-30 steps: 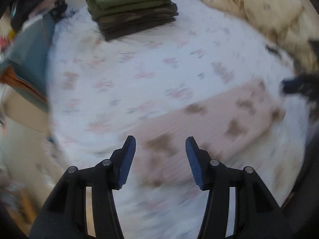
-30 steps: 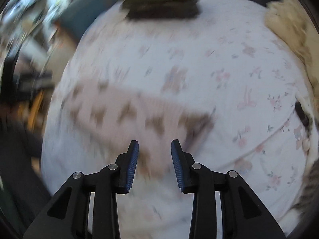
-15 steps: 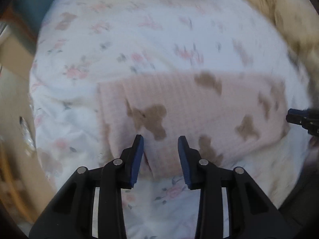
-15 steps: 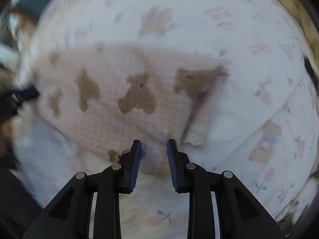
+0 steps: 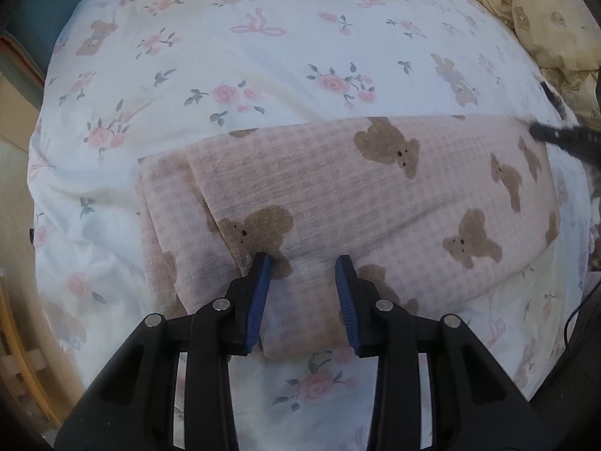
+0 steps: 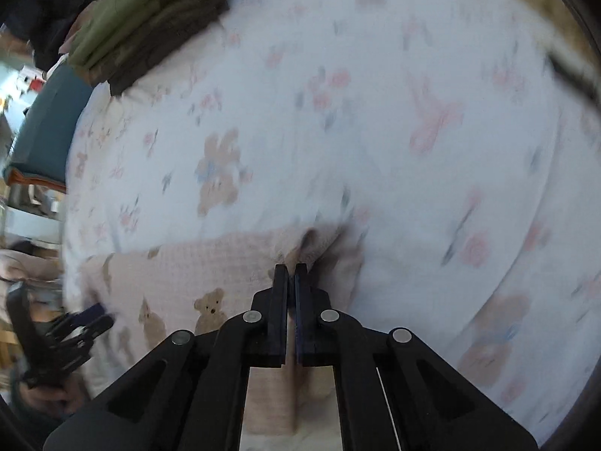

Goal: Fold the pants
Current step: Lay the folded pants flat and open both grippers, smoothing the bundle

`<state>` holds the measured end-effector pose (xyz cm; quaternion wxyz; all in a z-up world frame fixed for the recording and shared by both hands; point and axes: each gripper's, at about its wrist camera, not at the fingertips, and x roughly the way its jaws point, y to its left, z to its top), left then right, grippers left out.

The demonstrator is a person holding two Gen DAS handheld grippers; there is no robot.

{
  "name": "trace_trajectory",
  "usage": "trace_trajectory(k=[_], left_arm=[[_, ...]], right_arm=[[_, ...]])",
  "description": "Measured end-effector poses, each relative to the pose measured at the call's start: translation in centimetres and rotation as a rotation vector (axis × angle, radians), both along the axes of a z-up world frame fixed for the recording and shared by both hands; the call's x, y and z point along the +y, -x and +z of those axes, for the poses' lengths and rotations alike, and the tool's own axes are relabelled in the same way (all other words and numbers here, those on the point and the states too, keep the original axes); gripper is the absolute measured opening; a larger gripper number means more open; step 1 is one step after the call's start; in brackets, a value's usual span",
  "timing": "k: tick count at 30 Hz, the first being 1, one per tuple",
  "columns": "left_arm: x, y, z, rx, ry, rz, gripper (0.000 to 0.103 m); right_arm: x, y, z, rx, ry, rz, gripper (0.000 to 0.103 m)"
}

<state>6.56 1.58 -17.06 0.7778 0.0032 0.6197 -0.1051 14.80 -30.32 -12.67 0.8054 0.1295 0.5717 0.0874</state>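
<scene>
The pink checked pants (image 5: 338, 195) with brown teddy bears lie folded lengthwise across the floral bed sheet (image 5: 263, 60). My left gripper (image 5: 304, 263) is open, its blue pads straddling the near edge of the pants close to their left end. My right gripper (image 6: 291, 268) is shut on the right end of the pants (image 6: 210, 270), pinching a raised bit of fabric. The right gripper's tip shows at the far right of the left wrist view (image 5: 563, 137). The left gripper shows blurred at the lower left of the right wrist view (image 6: 67, 334).
A stack of folded green and dark clothes (image 6: 150, 18) sits at the far end of the bed. A cream teddy-print quilt (image 5: 544, 22) is bunched at the far right. The bed edge, a teal object (image 6: 45, 127) and floor lie to the left.
Both grippers came down to the pants. The left narrowed but stays open over the near edge. The right closed onto the right end of the pants and lifted the fabric.
</scene>
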Motion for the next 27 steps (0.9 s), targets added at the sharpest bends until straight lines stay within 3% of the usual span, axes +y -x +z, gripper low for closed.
trace_trajectory(k=[3,6,10,12,15,16,17,19,23,25,27], left_arm=[[0.6,0.3,0.2,-0.007,0.005,0.004,0.033],[2.2,1.2,2.9,-0.066,-0.022,0.056,0.031],[2.3,2.2,6.2,-0.216,0.091,0.074,0.031],[1.0,2.3,6.0,-0.247,0.115,0.045,0.031],[-1.8,1.6,4.1,-0.217,0.095,-0.025,0.031],[-2.4,1.5,3.2,-0.203,0.082,-0.036,0.031],[-2.9,1.4,2.1,-0.176,0.055,-0.042,0.031],[-2.6,1.3,1.1,-0.15,0.011,-0.034,0.032],[-0.3,1.5,1.0,-0.115,-0.102,-0.025,0.032],[1.9,1.4,0.7,-0.081,-0.123,0.039,0.032],[4.4,1.1,0.9,-0.044,-0.129,0.138,0.031]], right_arm=[[0.8,-0.3,-0.8,-0.017,0.044,0.027,0.003],[1.2,0.2,-0.7,0.029,0.108,0.035,0.005],[3.3,2.7,4.0,-0.135,0.213,0.082,0.01],[4.8,3.9,4.6,-0.139,0.128,0.123,0.011],[8.0,4.5,2.0,-0.046,-0.087,0.188,0.011],[8.9,4.6,1.1,-0.029,-0.095,0.21,0.011],[9.9,4.7,0.1,-0.016,-0.085,0.239,0.011],[11.3,4.6,-1.9,0.01,0.037,0.29,0.006],[7.7,4.1,-2.9,0.03,0.133,0.203,0.0],[5.8,3.8,-3.0,0.063,0.117,0.182,0.0],[4.1,3.8,-2.3,0.062,0.203,0.118,0.0]])
